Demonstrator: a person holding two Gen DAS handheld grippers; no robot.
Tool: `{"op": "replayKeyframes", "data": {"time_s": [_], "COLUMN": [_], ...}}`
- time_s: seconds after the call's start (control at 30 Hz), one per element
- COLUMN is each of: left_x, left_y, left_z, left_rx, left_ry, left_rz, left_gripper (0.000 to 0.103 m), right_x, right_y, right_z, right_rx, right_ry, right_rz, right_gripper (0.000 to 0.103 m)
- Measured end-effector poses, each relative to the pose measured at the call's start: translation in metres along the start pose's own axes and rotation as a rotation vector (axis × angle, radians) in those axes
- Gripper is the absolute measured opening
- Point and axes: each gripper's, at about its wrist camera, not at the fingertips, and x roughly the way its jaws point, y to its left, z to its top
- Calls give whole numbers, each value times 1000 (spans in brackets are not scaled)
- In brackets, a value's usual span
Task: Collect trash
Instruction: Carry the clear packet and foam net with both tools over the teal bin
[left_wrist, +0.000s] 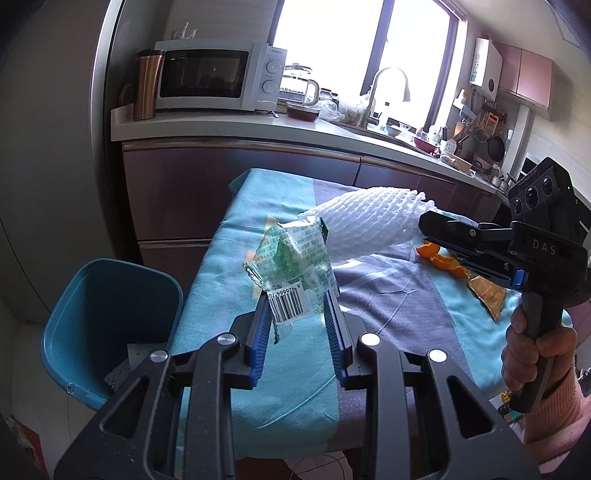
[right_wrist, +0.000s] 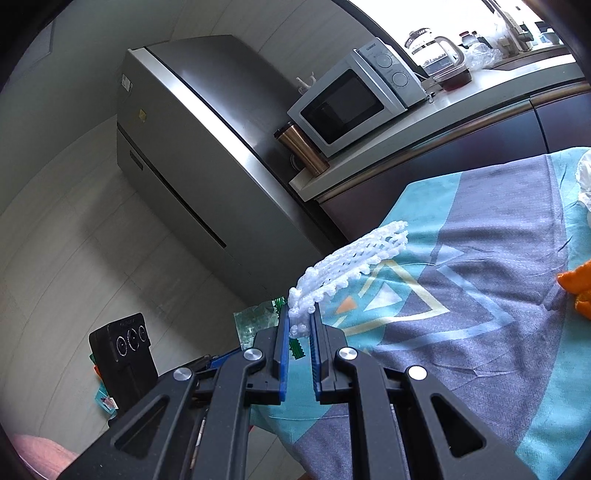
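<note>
My left gripper (left_wrist: 297, 295) is shut on a crumpled green and clear wrapper (left_wrist: 291, 254) with a barcode, held above the left end of the table. A blue bin (left_wrist: 110, 295) stands on the floor just left of that end, with a piece of foam net and some paper inside. The right gripper (right_wrist: 300, 317) is shut on one end of a white foam net sleeve (right_wrist: 347, 266), which sticks out over the patterned tablecloth (right_wrist: 480, 295). The left wrist view shows the same sleeve (left_wrist: 369, 221) hanging from the right gripper (left_wrist: 424, 225), beside the wrapper. Orange peels (left_wrist: 443, 260) and a brown scrap (left_wrist: 487, 295) lie on the cloth.
A kitchen counter (left_wrist: 240, 125) runs behind the table with a microwave (left_wrist: 218, 77), a copper flask (left_wrist: 147, 85), a glass kettle (left_wrist: 299, 86) and a sink with dishes. A steel fridge (right_wrist: 207, 147) stands left of the counter. A hand (left_wrist: 532, 350) in a pink sleeve holds the right gripper.
</note>
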Motion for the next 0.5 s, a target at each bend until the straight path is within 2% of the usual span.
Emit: {"op": "replayKeyframes", "data": {"time_s": [0.5], "left_x": [-22], "left_y": [45], "left_z": [-6], "left_rx": [-70], "left_ry": [-22], "left_rz": [86], "left_gripper": [29], "right_x": [49], "right_y": [20], "right_z": [1], "right_rx": [-39], "right_ry": [82], "right_rz": [64], "right_gripper": [9]}}
